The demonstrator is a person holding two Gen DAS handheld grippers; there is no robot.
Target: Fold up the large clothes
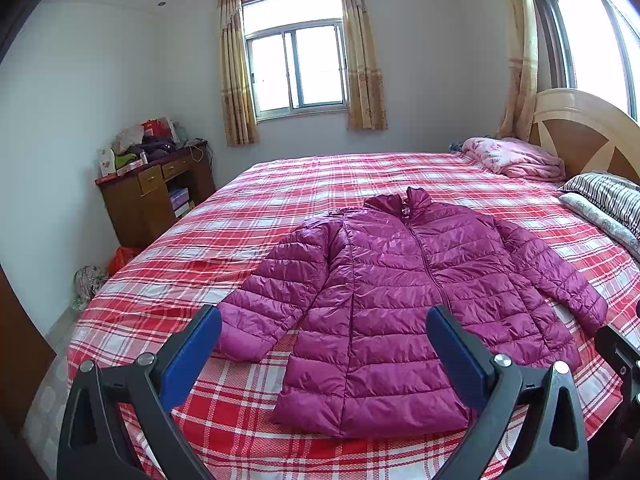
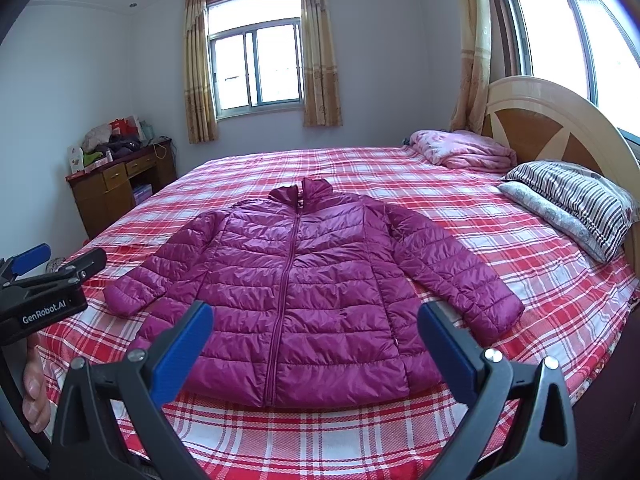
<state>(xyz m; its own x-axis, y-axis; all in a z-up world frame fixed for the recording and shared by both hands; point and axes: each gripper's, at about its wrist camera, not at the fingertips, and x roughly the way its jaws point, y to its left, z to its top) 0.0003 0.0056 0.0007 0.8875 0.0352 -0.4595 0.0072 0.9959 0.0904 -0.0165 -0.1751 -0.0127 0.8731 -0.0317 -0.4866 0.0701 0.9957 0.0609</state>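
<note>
A magenta quilted puffer jacket (image 1: 404, 292) lies flat, front up and zipped, on the red plaid bed (image 1: 224, 420), collar toward the far side, both sleeves spread outward. It also shows in the right wrist view (image 2: 304, 280). My left gripper (image 1: 324, 316) is open and empty, held above the jacket's hem near its left sleeve. My right gripper (image 2: 316, 312) is open and empty, held above the hem near the zipper. The left gripper also shows at the left edge of the right wrist view (image 2: 52, 268).
A folded pink blanket (image 2: 464, 152) and two pillows (image 2: 576, 204) lie by the wooden headboard (image 2: 552, 120) on the right. A cluttered brown desk (image 1: 156, 188) stands at the far left wall. Bags (image 1: 90, 280) lie on the floor beside the bed.
</note>
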